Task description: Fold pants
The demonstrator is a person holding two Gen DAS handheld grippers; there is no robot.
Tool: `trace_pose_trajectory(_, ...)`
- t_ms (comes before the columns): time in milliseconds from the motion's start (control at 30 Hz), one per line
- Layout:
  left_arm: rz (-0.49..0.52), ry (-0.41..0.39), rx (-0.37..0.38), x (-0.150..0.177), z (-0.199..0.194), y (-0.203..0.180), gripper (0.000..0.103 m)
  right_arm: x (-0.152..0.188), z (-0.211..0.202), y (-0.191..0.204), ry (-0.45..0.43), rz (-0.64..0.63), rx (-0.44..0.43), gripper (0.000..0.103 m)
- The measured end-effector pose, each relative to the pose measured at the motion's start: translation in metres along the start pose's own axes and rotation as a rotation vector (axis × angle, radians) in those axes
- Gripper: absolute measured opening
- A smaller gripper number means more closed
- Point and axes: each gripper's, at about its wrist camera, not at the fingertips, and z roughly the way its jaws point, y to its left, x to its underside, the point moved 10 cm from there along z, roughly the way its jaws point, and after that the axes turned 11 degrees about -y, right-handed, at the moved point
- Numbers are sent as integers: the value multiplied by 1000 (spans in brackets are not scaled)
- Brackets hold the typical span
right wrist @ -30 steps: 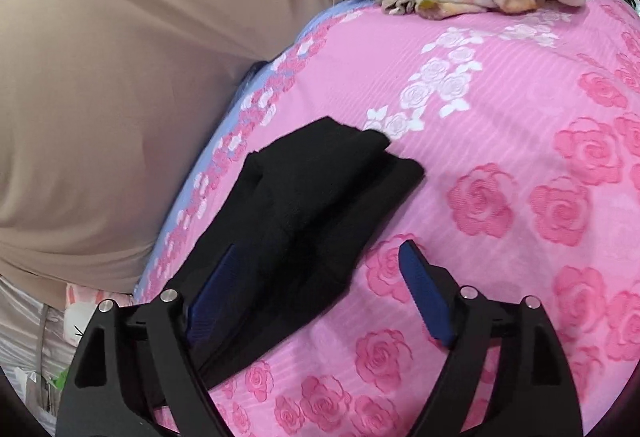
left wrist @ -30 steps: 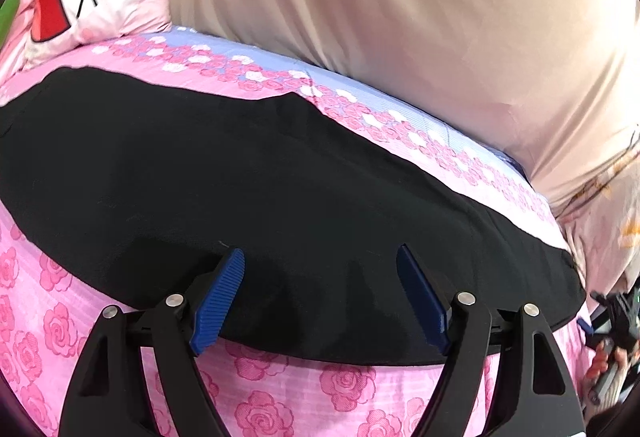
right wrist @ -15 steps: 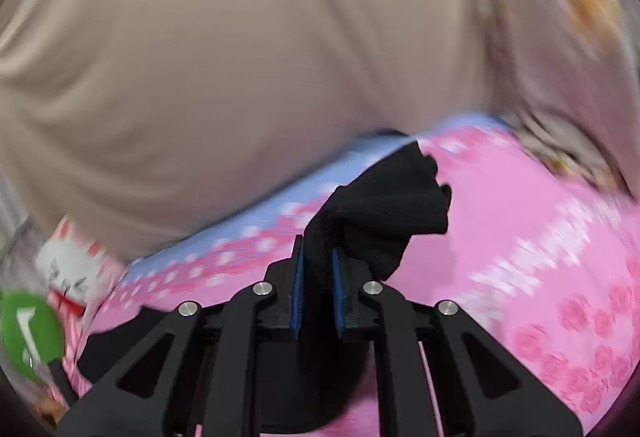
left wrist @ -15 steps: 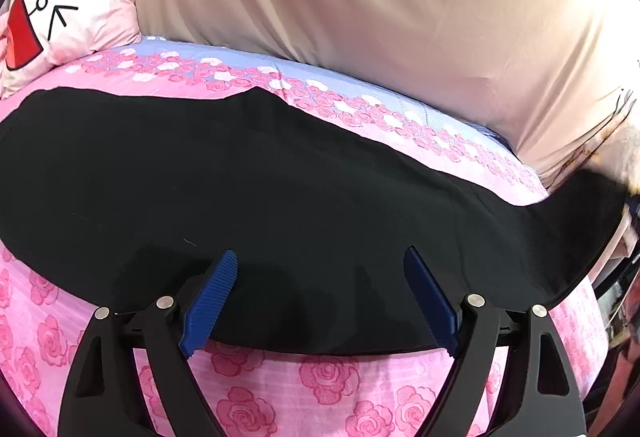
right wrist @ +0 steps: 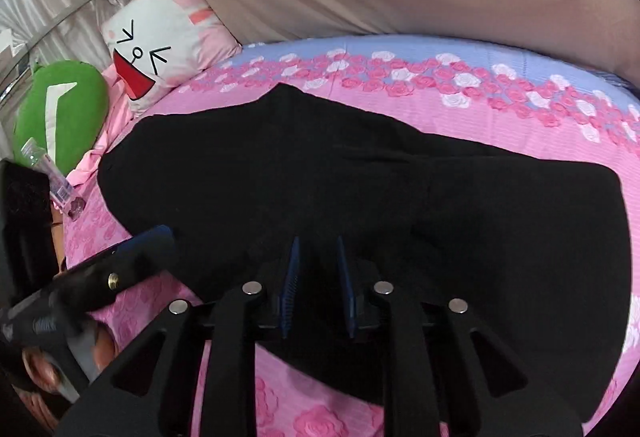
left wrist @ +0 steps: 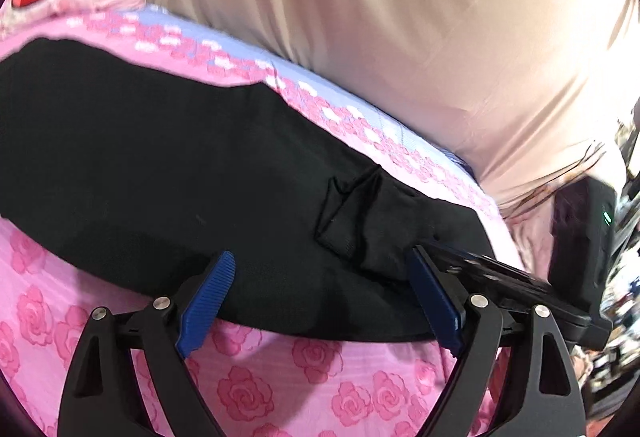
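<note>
Black pants [left wrist: 160,157] lie flat across the pink rose bedsheet [left wrist: 280,377]. Their leg end [left wrist: 372,221] rests crumpled and folded back on top of the rest. My left gripper [left wrist: 320,257] hovers wide open over the pants' near edge with nothing gripped. My right gripper [right wrist: 318,243] is low over the pants [right wrist: 360,177]. Its jaws are opening and stand a narrow gap apart; the pads do not press the cloth. In the left wrist view the right gripper [left wrist: 440,257] reaches in from the right, just behind the crumpled end. In the right wrist view one of the left gripper's fingers [right wrist: 152,237] shows at the left.
A large beige cover [left wrist: 400,17] bulges along the bed's far side. At the far left lie a white cartoon-face pillow [right wrist: 160,49], a green cushion [right wrist: 60,109] and a small plastic packet [right wrist: 56,177]. A person's hand [right wrist: 40,369] holds the left gripper.
The right gripper shut on the leg end, swung it left across the bed onto the pants, and now its jaws have parted. The left gripper shifted slightly and stayed open.
</note>
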Motion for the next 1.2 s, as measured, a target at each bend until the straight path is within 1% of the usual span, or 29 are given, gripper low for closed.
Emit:
trace_pose_trajectory(33, -25, 10, 21, 0, 1, 1, 86, -4, -13, -7, -36, 18, 12, 40)
trace_pose_trajectory(67, -47, 16, 27, 0, 2, 3, 86, -10, -35, -20, -96, 43, 42, 54)
trace_pose_trajectory(100, -60, 24, 14, 0, 4, 4, 86, -12, -53, -33, -136, 58, 79, 62)
trace_pose_trajectory(167, -41, 45, 6, 1, 12, -3, 86, -7, -85, -68, -179, 80, 187, 62)
trace_pose_trajectory(200, -27, 74, 1, 3, 20, -9, 86, -3, -98, -86, -188, 105, 225, 62)
trace_pose_trajectory(233, -38, 101, 4, 5, 28, -13, 86, 4, -106, -100, -188, 137, 250, 62)
trace_pose_trajectory(267, -69, 146, 16, 8, 41, -19, 86, 12, -114, -117, -184, 179, 271, 62)
trace_pose_trajectory(333, -109, 200, 2, 12, 60, -22, 88, 23, -122, -138, -185, 241, 298, 62)
trace_pose_trajectory(367, -112, 212, -23, 13, 67, -23, 91, 31, -123, -147, -182, 276, 298, 62)
trace_pose_trajectory(400, -95, 212, -56, 12, 73, -26, 91, 37, -125, -151, -182, 300, 294, 62)
trace_pose_trajectory(433, -77, 213, -67, 12, 77, -30, 91, 41, -126, -155, -182, 321, 290, 62)
trace_pose_trajectory(467, -62, 223, -48, 12, 83, -38, 88, 48, -128, -160, -181, 341, 287, 63)
trace_pose_trajectory(500, -49, 254, -3, 17, 89, -49, 52, 51, -128, -163, -180, 352, 285, 63)
trace_pose_trajectory(533, -38, 291, 16, 23, 97, -55, 23, 54, -128, -166, -181, 364, 284, 63)
trace_pose_trajectory(567, -29, 332, 20, 29, 103, -60, 7, 55, -128, -168, -181, 375, 279, 63)
trace_pose_trajectory(600, -30, 326, 15, 26, 106, -64, 7, 55, -129, -169, -183, 384, 274, 63)
trace_pose_trajectory(633, -19, 301, 24, 17, 105, -68, 7, 54, -131, -170, -191, 391, 265, 63)
trace_pose_trajectory(733, 14, 198, 78, -20, 77, -84, 7, 50, -140, -161, -210, 386, 238, 63)
trace_pose_trajectory(767, 25, 176, 73, -30, 68, -83, 7, 48, -140, -156, -214, 382, 229, 64)
trace_pose_trajectory(833, 46, 143, 25, -41, 53, -63, 7, 51, -133, -153, -205, 382, 208, 67)
trace_pose_trajectory(867, 47, 159, -18, -35, 56, -47, 7, 53, -128, -151, -193, 390, 197, 68)
trace_pose_trajectory(933, 31, 231, -57, -14, 67, -23, 7, 58, -113, -147, -158, 413, 171, 68)
trace_pose_trajectory(967, -1, 270, -67, 2, 76, -12, 7, 60, -103, -143, -134, 425, 160, 68)
trace_pose_trajectory(1000, -18, 273, -64, 9, 79, -7, 8, 61, -96, -139, -117, 424, 154, 68)
trace_pose_trajectory(1067, -21, 241, -48, 8, 77, -8, 8, 60, -82, -131, -87, 418, 147, 68)
trace_pose_trajectory(1100, -30, 234, -39, 6, 77, -9, 8, 61, -77, -129, -73, 416, 154, 66)
trace_pose_trajectory(1133, -38, 230, -31, 5, 76, -10, 8, 61, -71, -126, -57, 406, 156, 57)
trace_pose_trajectory(1167, -45, 225, -24, 3, 75, -9, 8, 59, -67, -123, -41, 383, 167, 37)
trace_pose_trajectory(1200, -43, 217, -12, -2, 72, -12, 8, 55, -69, -122, -51, 363, 191, 25)
